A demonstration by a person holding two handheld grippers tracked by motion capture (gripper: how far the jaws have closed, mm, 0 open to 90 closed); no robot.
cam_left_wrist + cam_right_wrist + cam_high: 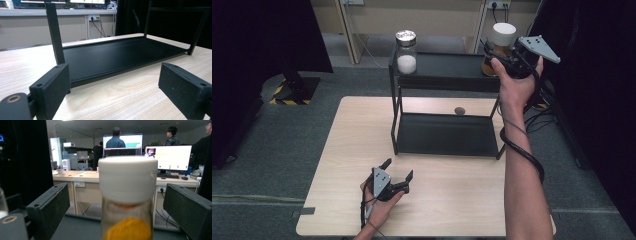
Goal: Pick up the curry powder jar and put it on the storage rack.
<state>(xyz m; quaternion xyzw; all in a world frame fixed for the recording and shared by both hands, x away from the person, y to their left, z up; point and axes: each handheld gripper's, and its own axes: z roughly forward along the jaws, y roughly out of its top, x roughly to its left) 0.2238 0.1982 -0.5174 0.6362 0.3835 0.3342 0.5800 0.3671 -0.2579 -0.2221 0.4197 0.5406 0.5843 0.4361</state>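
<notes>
Two jars stand on the top shelf of a black two-tier rack at the far side of a pale wooden table. At the shelf's right end is a glass jar with a white lid, holding something orange-yellow. The right gripper, held level in the person's raised hand, has its black jaws spread wide on either side of this jar, with a clear gap at each pad, so it grips nothing. In the right gripper view the jar stands upright between the open jaws. At the shelf's left end stands a second jar with a metal lid, half full of white grains.

Main risk: the jar stands near the shelf's right end (exactly how near its edge is hard to tell). Drawing the gripper back askew could catch a jaw on the lid and tip it off.

Resting on the near table, the left gripper is open and empty.
</notes>
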